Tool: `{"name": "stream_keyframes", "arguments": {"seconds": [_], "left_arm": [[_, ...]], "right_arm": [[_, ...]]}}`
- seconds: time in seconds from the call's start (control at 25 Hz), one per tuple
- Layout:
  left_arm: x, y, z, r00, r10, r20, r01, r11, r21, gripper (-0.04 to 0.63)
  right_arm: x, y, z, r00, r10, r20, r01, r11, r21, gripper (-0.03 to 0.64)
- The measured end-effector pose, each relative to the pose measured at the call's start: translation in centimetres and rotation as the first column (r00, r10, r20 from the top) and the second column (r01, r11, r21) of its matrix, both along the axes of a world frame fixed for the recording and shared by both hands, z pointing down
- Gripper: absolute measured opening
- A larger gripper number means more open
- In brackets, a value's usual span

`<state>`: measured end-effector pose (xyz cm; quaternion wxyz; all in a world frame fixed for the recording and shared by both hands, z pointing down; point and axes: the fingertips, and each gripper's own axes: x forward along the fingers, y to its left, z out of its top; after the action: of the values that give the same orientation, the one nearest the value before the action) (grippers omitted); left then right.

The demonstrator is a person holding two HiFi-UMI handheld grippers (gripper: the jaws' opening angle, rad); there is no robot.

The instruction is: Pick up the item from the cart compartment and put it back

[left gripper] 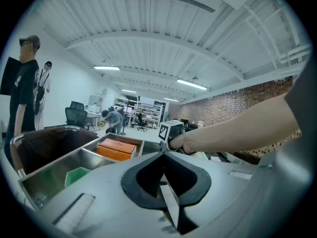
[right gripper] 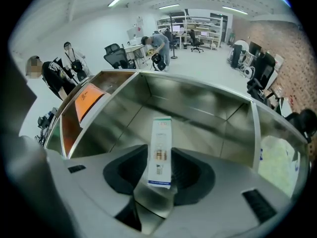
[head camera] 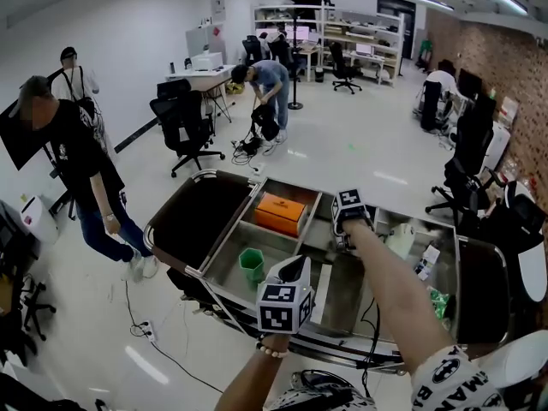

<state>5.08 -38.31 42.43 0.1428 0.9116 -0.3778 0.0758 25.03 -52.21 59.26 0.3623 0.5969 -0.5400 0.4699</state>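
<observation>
r gripper (right gripper: 159,155): 2 jaws on slim white box (right gripper: 161,133) (over cart compartment (right gripper: 198,103))

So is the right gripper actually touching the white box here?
Touching. In the right gripper view the white box sits between the jaws of the right gripper, its long edges flush against both black pads, no gap on either side.
</observation>
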Motion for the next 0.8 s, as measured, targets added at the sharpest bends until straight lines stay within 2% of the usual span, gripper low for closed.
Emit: {"name": "stream_keyframes", "arguments": {"seconds": [0.16,0.24,0.28,0.48,0.68,0.72,0.8], "left_arm": [[-0.2,-0.3,0.0,1.0,-0.004,-0.009,0.004,1.0,-0.003,0.005],[-0.2,-0.3,0.0,1.0,-0.005,-0.011,0.004,1.0,-0.001,0.005],[-0.2,-0.2,0.0,1.0,-0.005,-0.011,0.005,1.0,0.0,0.005],[-0.7,0.0,0.0,1.0,-0.018,-0.023,0.018,1.0,0.001,0.005],[-1.8,0.9,-0.6,0.998,-0.038,-0.041,0.039,0.999,0.018,0.005],[-2.1,1.3,-0.8,0.998,-0.042,-0.045,0.043,0.999,0.021,0.005],[-2.8,2.1,-1.0,0.997,-0.053,-0.053,0.054,0.998,0.025,0.005]], "right_arm": [[-0.2,0.1,0.3,1.0,-0.004,0.004,0.004,1.0,-0.004,0.172],[0.2,0.1,0.2,1.0,-0.004,-0.007,0.004,1.0,-0.002,0.23],[0.4,-0.1,-0.1,1.0,-0.005,-0.011,0.005,1.0,0.011,0.23],[0.6,-1.0,-3.6,1.0,-0.012,0.022,0.009,0.992,0.129,0.229],[0.0,-0.1,-7.1,0.994,-0.022,0.107,-0.005,0.97,0.244,0.226],[-0.1,0.3,-8.0,0.993,-0.024,0.112,-0.007,0.963,0.271,0.209],[-0.4,1.3,-9.6,0.993,-0.034,0.114,-0.005,0.945,0.326,0.106]]}}
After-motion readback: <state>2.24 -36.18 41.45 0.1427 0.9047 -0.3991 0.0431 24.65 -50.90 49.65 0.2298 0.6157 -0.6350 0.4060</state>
